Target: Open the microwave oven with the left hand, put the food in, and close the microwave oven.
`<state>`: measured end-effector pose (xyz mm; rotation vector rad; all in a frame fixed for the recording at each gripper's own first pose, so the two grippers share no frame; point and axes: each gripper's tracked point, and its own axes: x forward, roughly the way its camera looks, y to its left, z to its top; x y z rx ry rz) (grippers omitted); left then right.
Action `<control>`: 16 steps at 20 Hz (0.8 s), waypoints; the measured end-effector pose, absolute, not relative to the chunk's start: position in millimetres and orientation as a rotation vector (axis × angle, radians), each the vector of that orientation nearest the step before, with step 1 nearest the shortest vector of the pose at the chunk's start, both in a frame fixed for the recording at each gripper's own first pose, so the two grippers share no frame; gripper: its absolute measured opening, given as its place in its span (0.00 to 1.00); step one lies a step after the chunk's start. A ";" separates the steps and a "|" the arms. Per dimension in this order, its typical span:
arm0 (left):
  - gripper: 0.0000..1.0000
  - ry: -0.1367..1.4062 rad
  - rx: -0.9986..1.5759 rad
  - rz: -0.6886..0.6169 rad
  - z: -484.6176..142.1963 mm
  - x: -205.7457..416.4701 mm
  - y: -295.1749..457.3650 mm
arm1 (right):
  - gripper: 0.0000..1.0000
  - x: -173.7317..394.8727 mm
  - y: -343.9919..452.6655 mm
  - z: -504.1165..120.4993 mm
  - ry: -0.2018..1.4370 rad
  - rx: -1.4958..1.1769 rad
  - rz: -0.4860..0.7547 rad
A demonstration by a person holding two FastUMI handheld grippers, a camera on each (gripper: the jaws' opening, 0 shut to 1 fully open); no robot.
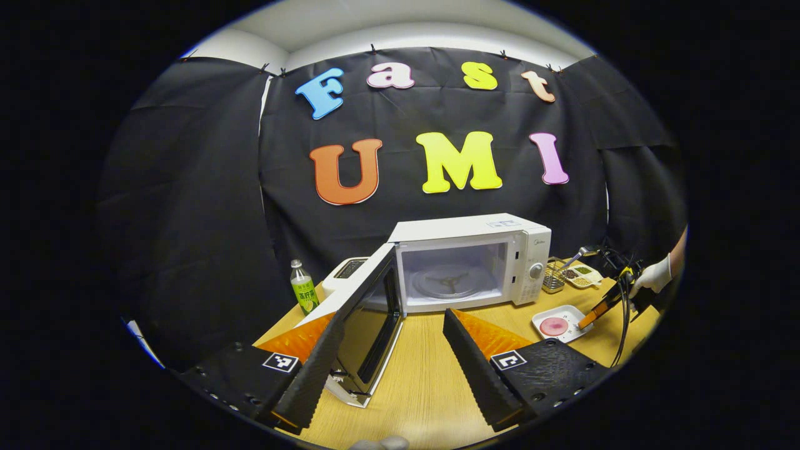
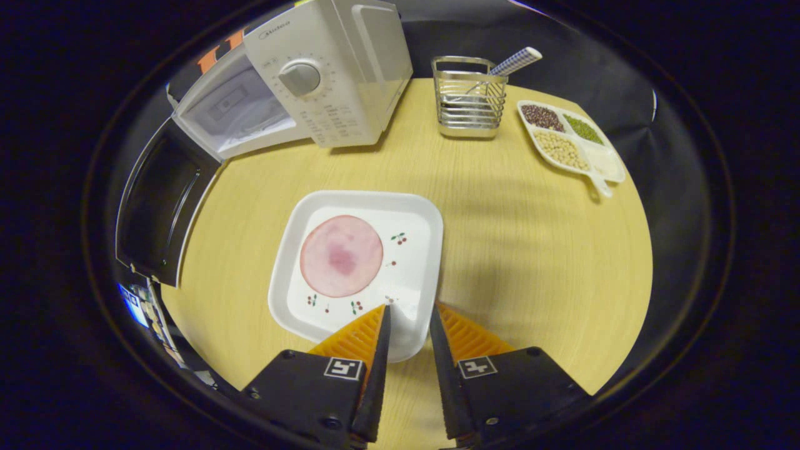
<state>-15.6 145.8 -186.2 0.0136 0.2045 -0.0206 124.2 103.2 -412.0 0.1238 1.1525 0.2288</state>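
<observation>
The microwave [image 1: 469,262] stood at the far side of the table [image 1: 425,375] with its door [image 1: 369,325] swung open toward the near left, the glass turntable [image 1: 447,282] bare inside. In the left gripper view the left gripper [image 1: 390,331] was spread wide and held nothing; its left finger [image 1: 312,369] lay across the door's near edge, though contact could not be judged. The food, a round pink slice [image 2: 341,255], lay on a white square plate [image 2: 412,219] on the table to the right of the microwave, not yet lifted. In the right gripper view the right gripper [image 2: 407,309] hovered at the plate's near rim with its fingers drawn to a narrow gap; whether the rim sat between them could not be told.

Likely hazards from here:
- A pinch on one rim only would leave the plate cantilevered; it could tip and let the slice slide off.
- The plate might strike the door or the opening's edge if carried too low or at an angle.
- The metal rack [image 2: 469,97] and the divided dish of beans [image 2: 572,140], far right, stood well apart from the route.
</observation>
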 end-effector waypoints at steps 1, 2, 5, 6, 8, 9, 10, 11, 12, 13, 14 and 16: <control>0.96 0.207 0.008 -0.018 -187.1 -15.8 145.9 | 0.31 120.8 101.8 -409.5 1.172 0.137 0.228; 0.96 0.209 0.004 -0.017 -187.4 -13.6 146.0 | 0.24 122.4 100.0 -410.9 1.191 0.138 0.225; 0.96 0.213 0.013 -0.008 -189.6 -11.4 148.4 | 0.25 119.9 97.7 -410.6 1.224 0.125 0.205; 0.96 0.212 0.013 -0.008 -189.4 -10.4 148.5 | 0.21 120.2 98.5 -411.1 1.238 0.140 0.191; 0.96 0.213 0.010 -0.010 -190.9 -10.7 147.2 | 0.13 122.5 99.2 -411.8 1.262 0.206 0.155; 0.96 0.214 0.008 -0.012 -191.2 -9.2 145.4 | 0.00 121.8 99.7 -412.6 1.278 0.241 0.137; 0.96 0.213 0.006 -0.013 -190.8 -8.6 144.6 | 0.04 120.9 100.5 -412.4 1.290 0.241 0.140; 0.96 0.211 0.005 -0.015 -191.3 -8.4 144.2 | 0.04 120.3 99.6 -411.6 1.297 0.224 0.154; 0.96 0.211 0.007 -0.015 -190.7 -7.9 142.9 | 0.04 120.3 100.0 -411.7 1.300 0.218 0.162; 0.96 0.211 0.009 -0.013 -191.4 -7.4 144.1 | 0.04 120.6 101.0 -411.9 1.296 0.233 0.154; 0.96 0.208 0.010 -0.013 -189.6 -8.3 144.2 | 0.00 119.9 104.3 -412.7 1.297 0.261 0.151; 0.96 0.203 0.018 -0.012 -186.7 -10.6 145.0 | 0.04 116.2 107.9 -412.4 1.275 0.330 0.160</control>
